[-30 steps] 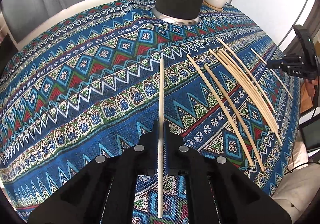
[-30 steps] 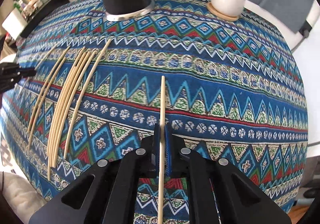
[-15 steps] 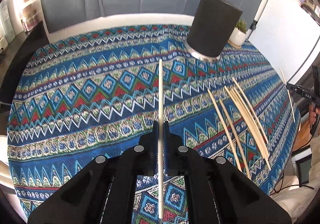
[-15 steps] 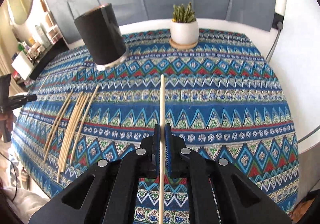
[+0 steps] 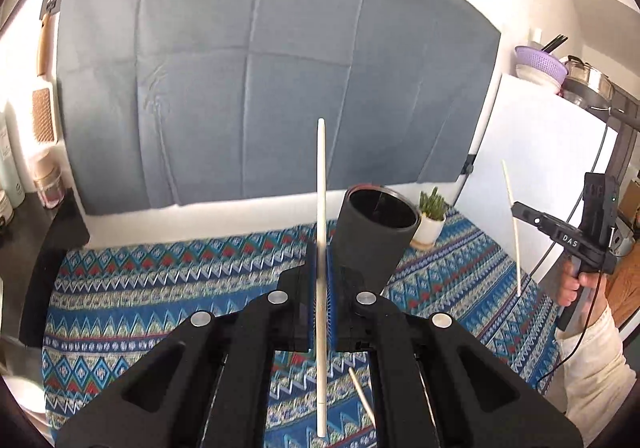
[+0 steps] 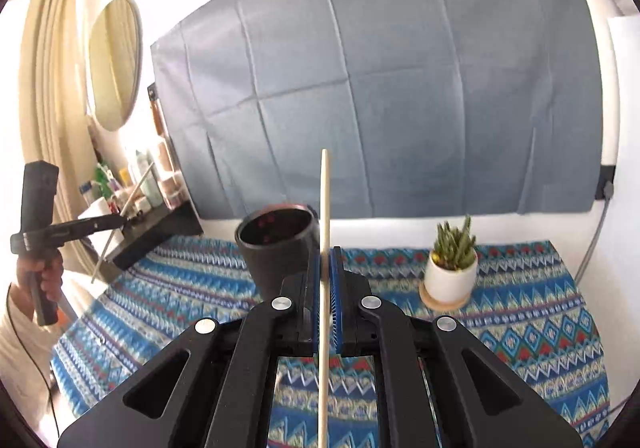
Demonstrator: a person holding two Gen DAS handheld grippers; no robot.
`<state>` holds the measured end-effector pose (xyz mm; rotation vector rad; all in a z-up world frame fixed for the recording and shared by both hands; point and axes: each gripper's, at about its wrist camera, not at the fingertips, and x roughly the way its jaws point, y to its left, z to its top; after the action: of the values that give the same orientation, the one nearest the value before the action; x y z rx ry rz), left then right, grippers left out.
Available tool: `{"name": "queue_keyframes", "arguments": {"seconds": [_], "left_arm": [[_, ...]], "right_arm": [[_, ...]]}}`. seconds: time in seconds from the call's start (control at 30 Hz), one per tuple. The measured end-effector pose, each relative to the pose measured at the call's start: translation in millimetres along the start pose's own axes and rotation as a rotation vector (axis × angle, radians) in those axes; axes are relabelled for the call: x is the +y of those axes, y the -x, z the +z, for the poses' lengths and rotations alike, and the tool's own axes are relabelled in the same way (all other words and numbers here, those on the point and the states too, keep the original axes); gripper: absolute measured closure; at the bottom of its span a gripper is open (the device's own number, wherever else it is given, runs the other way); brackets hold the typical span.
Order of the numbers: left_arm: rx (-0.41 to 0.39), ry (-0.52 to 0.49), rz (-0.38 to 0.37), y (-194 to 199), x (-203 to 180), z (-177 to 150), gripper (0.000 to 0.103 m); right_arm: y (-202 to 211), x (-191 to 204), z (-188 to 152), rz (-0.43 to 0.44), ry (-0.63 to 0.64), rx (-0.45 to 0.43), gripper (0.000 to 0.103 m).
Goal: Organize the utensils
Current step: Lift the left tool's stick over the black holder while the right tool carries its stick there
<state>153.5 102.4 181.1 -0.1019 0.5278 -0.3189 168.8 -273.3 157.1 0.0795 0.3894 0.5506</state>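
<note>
Your left claw was clamped on a pale chopstick, its blue pads pressed against the stick from both sides. In the left wrist view that stick ran straight up the middle of the picture, its tip in front of the grey-blue backdrop and its lower end hanging below the claw over the patterned cloth of the surface. Just right of the stick stood the dark cylindrical holder, open mouth showing, with a small potted plant beyond it. Another loose chopstick end lay on the cloth beneath the claw. At the right edge your right claw appeared, held in your right hand, gripping a second chopstick nearly upright above the surface.

Seen from the right wrist, your right claw was likewise closed on its chopstick, which rose up the centre of the frame. The holder sat just left of it on the cloth, the potted plant well to the right on its coaster. Far left, your left hand held the other claw with its stick slanting across it.
</note>
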Motion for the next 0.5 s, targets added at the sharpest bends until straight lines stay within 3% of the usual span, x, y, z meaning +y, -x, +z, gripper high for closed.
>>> {"name": "queue_keyframes", "arguments": {"seconds": [0.1,0.27,0.4,0.5], "left_arm": [[-0.055,-0.003,-0.03,-15.1,-17.2,20.9,0.098],[-0.17,-0.011,-0.065,-38.4,-41.8,47.3,0.098],[-0.312,-0.015,-0.182,-49.9,-57.8,62.4,0.098],[-0.401,-0.057,-0.219,-59.2,-69.5,66.1,0.098]], "right_arm": [[-19.0,11.4,22.3,-0.001,0.027,-0.069,0.098],[-47.9,24.9,53.3,-0.077,0.055,-0.16,0.098],[-67.9,26.5,68.0,-0.019,-0.001,-0.228,0.098],[-85.8,30.4,73.4,0.019,-0.023,-0.264,0.098]]}}
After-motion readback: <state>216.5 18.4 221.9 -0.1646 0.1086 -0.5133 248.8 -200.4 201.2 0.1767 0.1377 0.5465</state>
